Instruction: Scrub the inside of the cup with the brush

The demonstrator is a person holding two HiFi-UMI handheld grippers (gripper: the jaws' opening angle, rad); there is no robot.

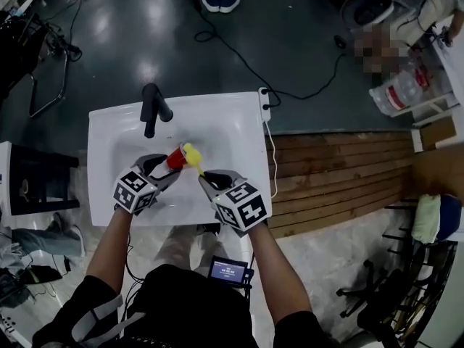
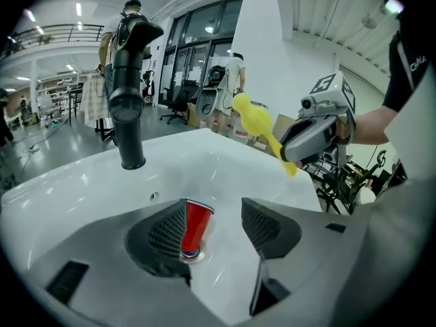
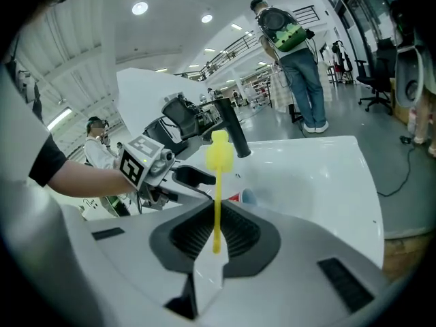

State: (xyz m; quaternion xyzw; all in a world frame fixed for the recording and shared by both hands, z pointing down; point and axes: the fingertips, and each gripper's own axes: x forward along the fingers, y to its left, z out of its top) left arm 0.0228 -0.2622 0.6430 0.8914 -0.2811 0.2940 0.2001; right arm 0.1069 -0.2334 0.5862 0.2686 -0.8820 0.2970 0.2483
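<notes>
Setup for scrubbing: cup loose in the sink, brush held ready.
Your left tongs stand wide around the red cup, which lies by the drain, unsqueezed. Your right tongs pinch the yellow brush by its handle, head forward for entry. The faucet crowds the far side; the sink walls leave you little sideways room.

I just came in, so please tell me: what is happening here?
A person works over a white sink with two hand-held grippers. The right hand-held gripper is shut on a yellow brush. The left hand-held gripper is open, with the red cup between its jaws in the basin. The brush is not yet inside the cup.
</notes>
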